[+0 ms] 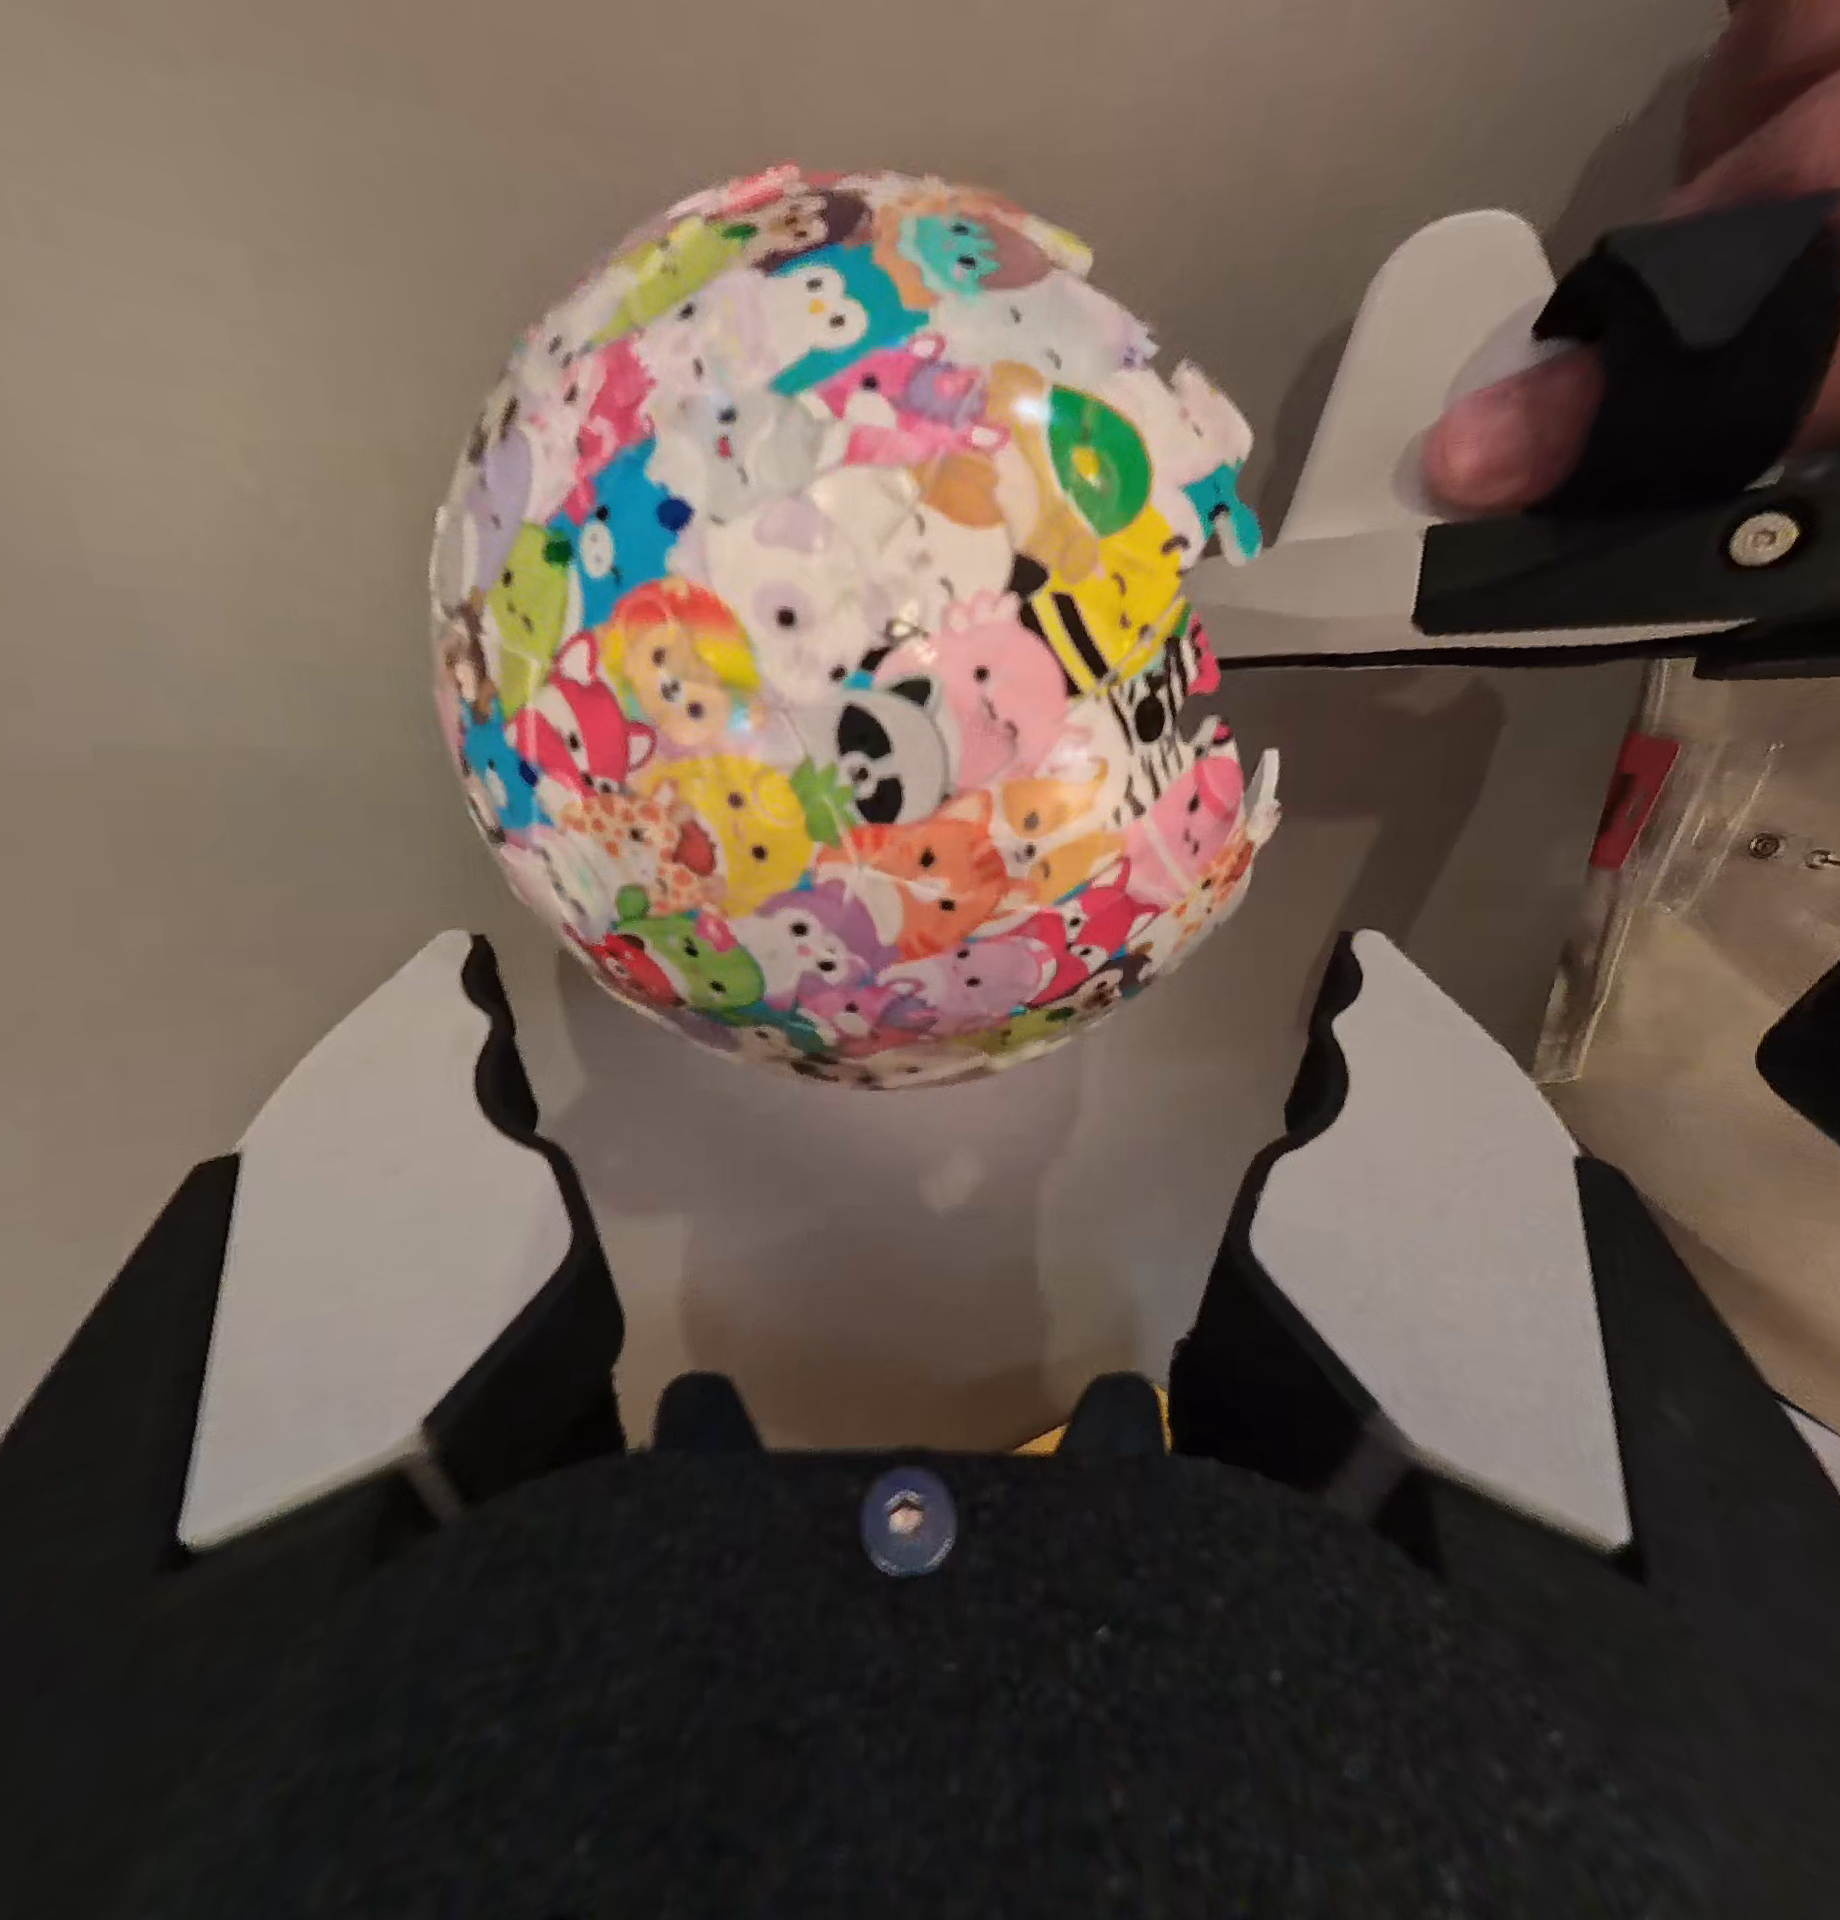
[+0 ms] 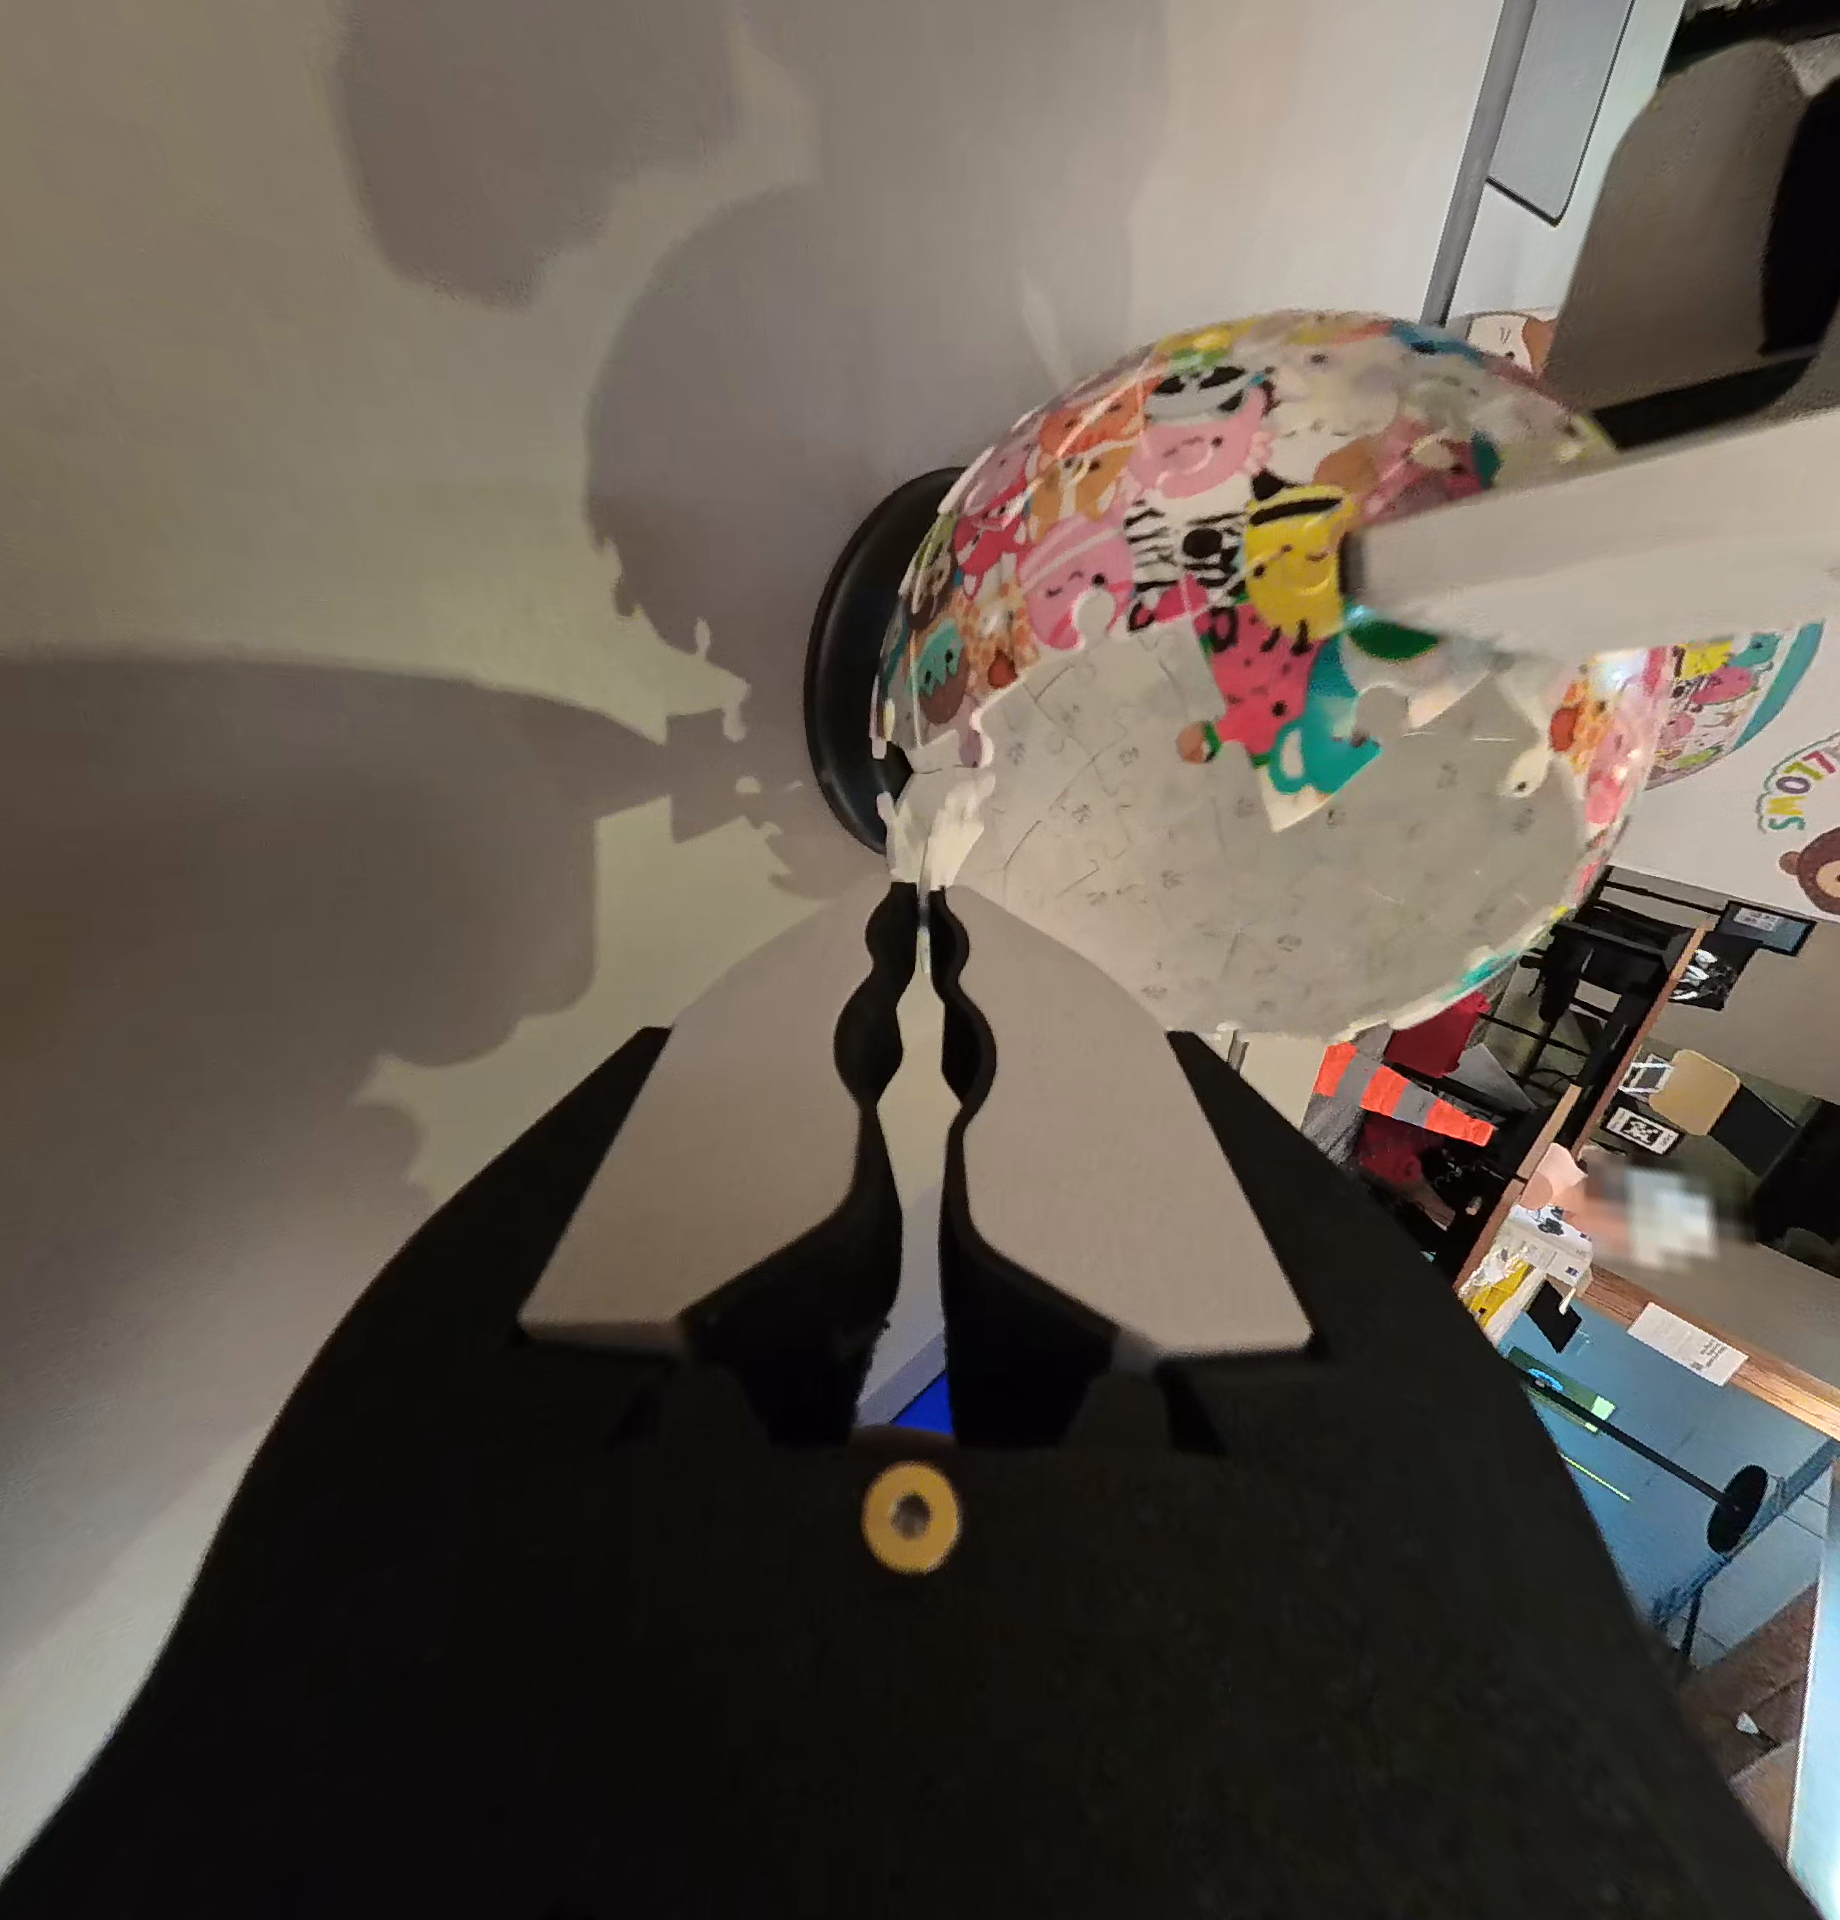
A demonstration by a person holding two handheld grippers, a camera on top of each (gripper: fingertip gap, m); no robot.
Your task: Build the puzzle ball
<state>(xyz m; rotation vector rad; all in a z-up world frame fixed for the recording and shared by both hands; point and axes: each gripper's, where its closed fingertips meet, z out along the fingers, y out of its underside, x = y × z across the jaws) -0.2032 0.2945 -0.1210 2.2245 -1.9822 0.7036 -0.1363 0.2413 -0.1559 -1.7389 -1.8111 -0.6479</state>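
Here the left gripper [image 1: 911, 1049] has its jaws spread wide, nothing between them, tips just below the puzzle ball [image 1: 843, 634] w/ clear room either side. The right gripper [image 2: 921, 940] has jaws pressed nearly together, pinching a thin pale puzzle piece [image 2: 921, 847] edge-on at the ball's broken rim. In the left wrist view it comes in from the right, its tips at the jagged gap on the ball's right side, a person's hand [image 1: 1664, 343] gripping it.

Ball is glossy, curved interlocking pieces printed w/ bright cartoon animals; the outer edge is toothed where pieces are missing. The right wrist view shows the hollow inside, plain whitish w/ faint marks, and the ball sitting on a dark round stand [image 2: 854, 665] on the pale matte surface [image 1: 168, 520].

A clear plastic bag [image 1: 1705, 883] lies right of the ball, cut off by the frame. Room clutter behind is blurred, hard to make out.
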